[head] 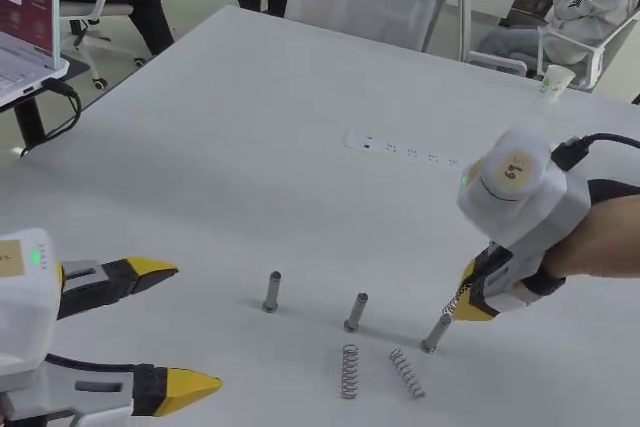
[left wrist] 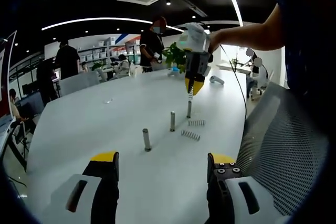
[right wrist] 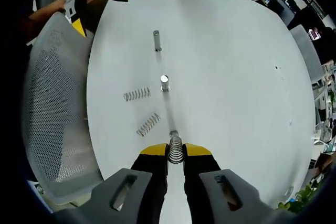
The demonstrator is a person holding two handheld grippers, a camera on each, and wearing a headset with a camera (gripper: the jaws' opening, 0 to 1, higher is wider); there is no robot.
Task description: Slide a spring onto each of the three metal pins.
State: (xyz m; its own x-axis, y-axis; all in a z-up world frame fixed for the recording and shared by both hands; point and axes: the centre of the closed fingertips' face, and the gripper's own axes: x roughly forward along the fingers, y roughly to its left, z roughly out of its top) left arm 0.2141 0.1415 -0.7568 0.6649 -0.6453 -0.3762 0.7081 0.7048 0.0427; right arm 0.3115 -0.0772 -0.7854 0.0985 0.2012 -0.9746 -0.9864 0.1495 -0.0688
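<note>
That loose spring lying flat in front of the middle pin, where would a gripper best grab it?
Probably at mid-length, coming straight down from above, jaws closing across the coils. The spring lies flat on the table, apart from the other loose spring, so both long sides are free.

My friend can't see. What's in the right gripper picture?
The right gripper pinches a spring over the nearest of three metal pins on a white table. Two more springs lie loose beside the pins.
</note>
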